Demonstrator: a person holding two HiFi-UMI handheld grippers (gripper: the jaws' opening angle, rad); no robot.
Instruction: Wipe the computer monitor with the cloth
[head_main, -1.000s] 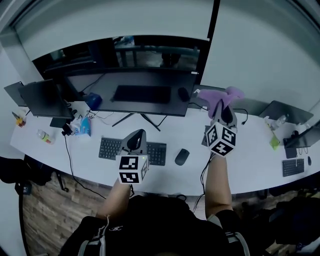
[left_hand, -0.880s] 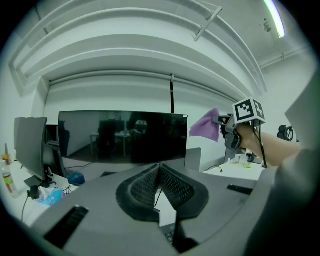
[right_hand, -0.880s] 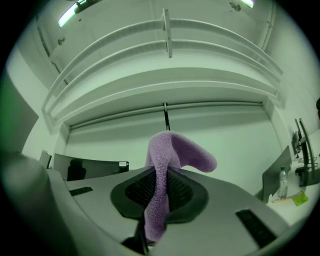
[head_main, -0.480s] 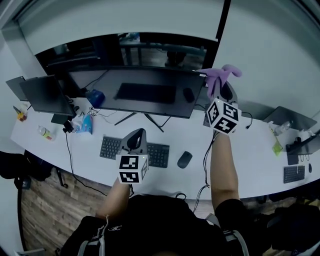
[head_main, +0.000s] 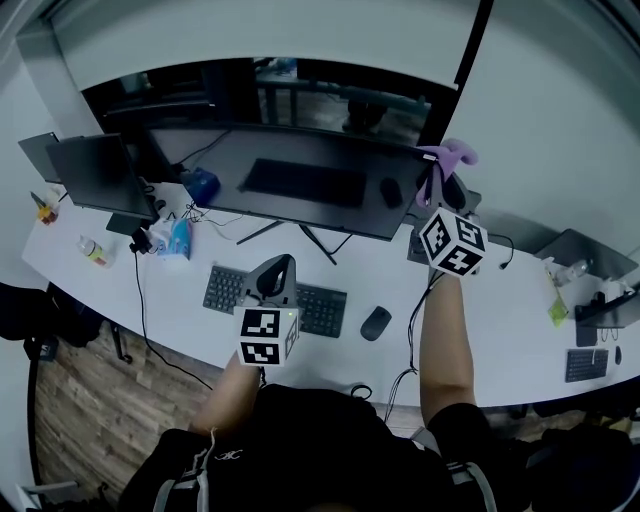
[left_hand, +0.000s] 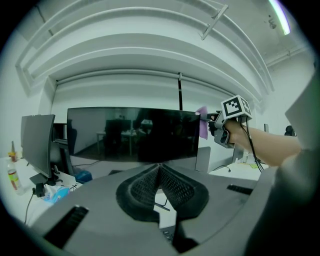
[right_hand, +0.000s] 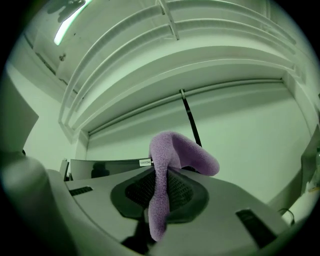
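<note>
Your right tool (head_main: 438, 182) is clamped on the fuzzy purple cloth (head_main: 452, 153), up at the wide black computer monitor's (head_main: 300, 180) top right corner, likely to start a pass. Your left tool (head_main: 272, 283) hovers pinched closed, empty, over the white counter (head_main: 520, 305), clear of the screen.

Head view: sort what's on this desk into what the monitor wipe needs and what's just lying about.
For the job:
- purple cloth, clamped in the right tool
- big dark monitor, with the cloth by its top right corner

Lying about:
- keyboard
- mouse
- smaller monitor at left
- bottle
- blue packet
- left tool, shut and empty
</note>
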